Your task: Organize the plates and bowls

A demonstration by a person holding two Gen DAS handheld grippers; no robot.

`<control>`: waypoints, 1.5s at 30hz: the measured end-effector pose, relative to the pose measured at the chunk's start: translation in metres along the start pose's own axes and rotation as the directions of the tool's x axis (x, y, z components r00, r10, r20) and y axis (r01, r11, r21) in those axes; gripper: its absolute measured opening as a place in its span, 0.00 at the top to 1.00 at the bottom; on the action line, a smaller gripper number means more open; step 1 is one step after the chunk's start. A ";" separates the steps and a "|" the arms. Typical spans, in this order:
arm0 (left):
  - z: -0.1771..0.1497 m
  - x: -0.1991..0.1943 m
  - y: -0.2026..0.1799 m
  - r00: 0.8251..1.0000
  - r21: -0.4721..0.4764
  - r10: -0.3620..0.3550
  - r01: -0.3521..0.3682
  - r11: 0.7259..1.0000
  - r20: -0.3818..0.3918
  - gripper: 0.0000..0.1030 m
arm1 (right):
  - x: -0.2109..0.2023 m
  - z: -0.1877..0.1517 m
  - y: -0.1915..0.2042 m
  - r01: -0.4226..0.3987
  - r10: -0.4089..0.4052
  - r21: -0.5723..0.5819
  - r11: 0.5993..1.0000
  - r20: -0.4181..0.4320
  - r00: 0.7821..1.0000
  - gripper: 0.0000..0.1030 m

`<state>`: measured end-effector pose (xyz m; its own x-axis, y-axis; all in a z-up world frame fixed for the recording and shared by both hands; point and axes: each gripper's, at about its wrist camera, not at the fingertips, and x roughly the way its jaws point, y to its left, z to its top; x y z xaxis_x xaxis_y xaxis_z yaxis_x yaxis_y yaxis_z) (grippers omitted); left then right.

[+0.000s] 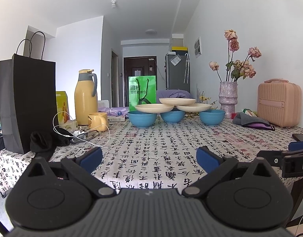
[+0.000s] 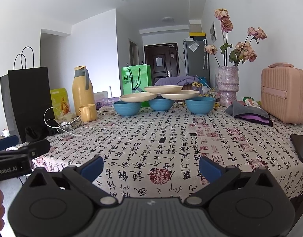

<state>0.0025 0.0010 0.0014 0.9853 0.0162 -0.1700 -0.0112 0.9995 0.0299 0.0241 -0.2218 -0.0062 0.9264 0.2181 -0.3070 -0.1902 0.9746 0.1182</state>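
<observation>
The left hand-held gripper (image 1: 149,158) and the right hand-held gripper (image 2: 151,166) hover above the near counter (image 1: 151,144) with jaws spread wide, holding nothing. At the far side, three blue bowls (image 1: 172,116) stand in a row. Three cream plates (image 1: 177,101) rest overlapping on their rims.

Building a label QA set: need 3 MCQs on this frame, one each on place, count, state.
1. Where do the plates sit?
A on the bowls
B in the black bag
C on the suitcase

2. How many blue bowls?
A two
B three
C five

3. Both grippers are:
A open, empty
B shut on a plate
C shut on a mug

Key: A, the plates rest across the bowls; B, three stand in a row; A, left gripper and right gripper have fingers spread over bare tablecloth.
</observation>
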 end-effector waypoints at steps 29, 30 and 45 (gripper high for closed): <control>-0.008 0.076 0.001 0.993 -0.011 0.019 -0.021 1.000 -0.119 0.00 | 0.048 -0.010 -0.026 0.058 -0.059 0.083 0.995 0.015 0.998 0.00; -0.008 0.080 0.002 0.992 -0.013 0.020 -0.022 1.000 -0.123 0.00 | 0.051 -0.010 -0.026 0.061 -0.062 0.077 0.995 0.012 0.998 0.00; 0.010 0.141 -0.005 0.986 0.003 0.000 0.000 1.000 -0.166 0.00 | 0.111 0.011 -0.041 0.067 -0.067 0.034 0.997 0.005 0.998 0.00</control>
<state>0.1434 -0.0017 -0.0126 0.9434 0.0209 -0.3309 -0.0107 0.9994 0.0324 0.1377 -0.2378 -0.0347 0.9386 0.1515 -0.3098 -0.1162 0.9847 0.1297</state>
